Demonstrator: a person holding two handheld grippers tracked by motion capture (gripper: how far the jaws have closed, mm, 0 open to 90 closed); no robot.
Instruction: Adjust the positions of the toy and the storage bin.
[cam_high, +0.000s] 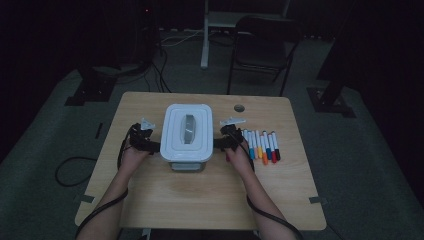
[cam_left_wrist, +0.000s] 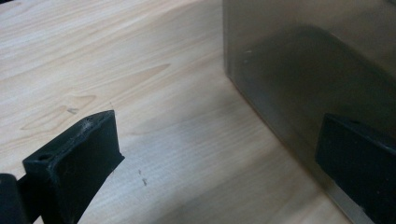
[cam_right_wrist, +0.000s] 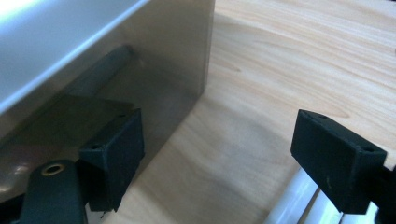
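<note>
High view: fixed above the person's side, facing forward and down, far enough back to take in the whole worktop (cam_high: 165, 200), the floor around it and a chair (cam_high: 260, 45) beyond.

Left gripper view: rides on the left gripper (cam_left_wrist: 219, 154), low and very near the worktop (cam_left_wrist: 116, 60), looking along its jaws at the container (cam_left_wrist: 303, 60) wall on its right.

Right gripper view: rides on the right gripper (cam_right_wrist: 219, 154), equally low and close, with the container (cam_right_wrist: 154, 60) on its left and worktop (cam_right_wrist: 289, 56) on its right.

Shared: all three take in the container (cam_high: 187, 132) and the wood beside it; the two gripper views face it from opposite sides.
</note>
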